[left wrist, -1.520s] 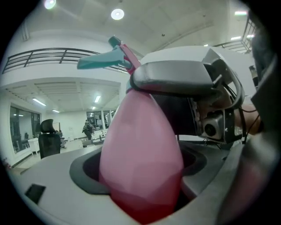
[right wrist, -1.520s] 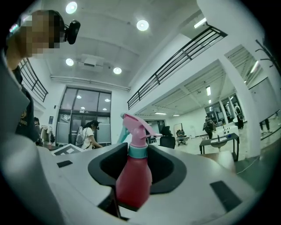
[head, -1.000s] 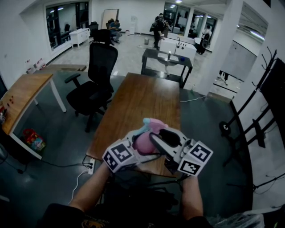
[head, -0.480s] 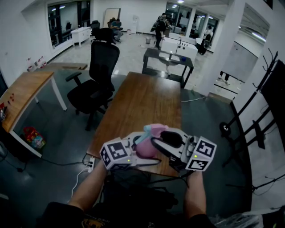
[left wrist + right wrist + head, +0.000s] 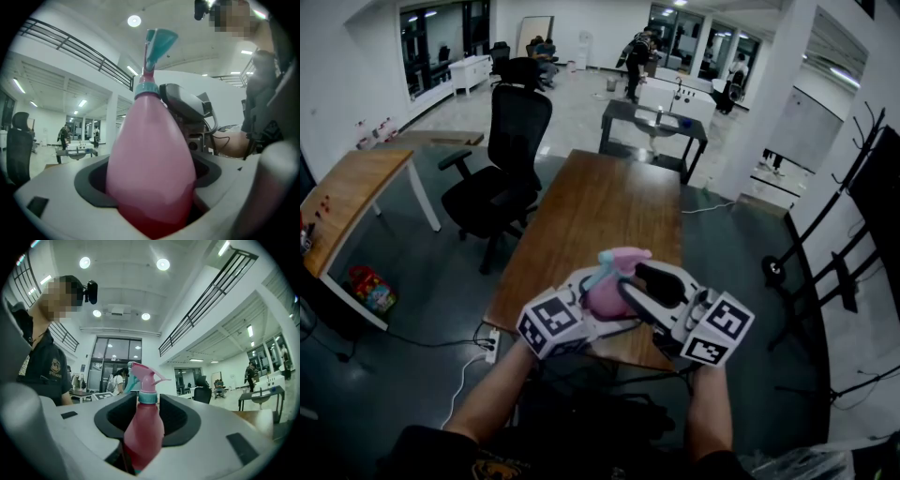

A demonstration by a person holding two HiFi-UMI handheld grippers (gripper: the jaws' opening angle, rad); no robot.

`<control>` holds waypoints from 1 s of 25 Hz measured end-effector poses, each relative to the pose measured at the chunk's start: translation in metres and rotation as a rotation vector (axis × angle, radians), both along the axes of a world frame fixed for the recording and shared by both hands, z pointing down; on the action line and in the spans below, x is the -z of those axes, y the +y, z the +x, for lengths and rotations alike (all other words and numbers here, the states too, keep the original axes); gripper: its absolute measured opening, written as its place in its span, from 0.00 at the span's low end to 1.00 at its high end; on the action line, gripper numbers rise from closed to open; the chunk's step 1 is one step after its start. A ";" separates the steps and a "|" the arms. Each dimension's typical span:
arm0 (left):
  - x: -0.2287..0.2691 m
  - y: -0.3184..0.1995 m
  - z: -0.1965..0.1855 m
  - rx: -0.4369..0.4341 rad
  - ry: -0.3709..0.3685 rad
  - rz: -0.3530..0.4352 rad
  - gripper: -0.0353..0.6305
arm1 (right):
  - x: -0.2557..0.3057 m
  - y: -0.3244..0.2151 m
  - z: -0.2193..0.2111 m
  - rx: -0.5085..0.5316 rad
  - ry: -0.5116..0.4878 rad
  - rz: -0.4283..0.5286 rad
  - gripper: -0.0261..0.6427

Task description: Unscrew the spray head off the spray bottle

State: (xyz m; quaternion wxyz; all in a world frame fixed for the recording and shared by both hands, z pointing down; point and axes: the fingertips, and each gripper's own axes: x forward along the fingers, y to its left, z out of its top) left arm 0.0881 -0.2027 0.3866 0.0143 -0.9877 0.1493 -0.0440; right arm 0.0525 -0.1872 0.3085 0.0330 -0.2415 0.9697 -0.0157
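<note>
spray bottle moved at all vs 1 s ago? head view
No. The spray bottle hangs over the wooden table's near edge, just where it was a second ago.

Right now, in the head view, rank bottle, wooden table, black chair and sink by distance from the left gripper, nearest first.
1. Bottle, in its jaws.
2. Table, just below.
3. Chair, far left of table.
4. Sink, beyond table's far end.

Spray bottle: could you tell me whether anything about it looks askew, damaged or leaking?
Nothing stands out: the pink spray bottle looks intact, its spray head sits straight on the neck, and no spill shows.
</note>
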 end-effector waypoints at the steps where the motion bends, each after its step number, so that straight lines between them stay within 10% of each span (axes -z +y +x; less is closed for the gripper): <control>1: 0.001 -0.005 -0.002 0.032 0.002 0.000 0.72 | 0.001 -0.002 0.002 -0.030 -0.008 -0.003 0.26; 10: -0.015 -0.047 -0.024 0.337 -0.087 0.032 0.73 | 0.003 -0.024 0.007 -0.333 -0.103 -0.071 0.26; 25: -0.027 -0.040 -0.017 0.329 -0.150 0.035 0.73 | -0.010 -0.030 0.001 -0.367 -0.046 -0.082 0.24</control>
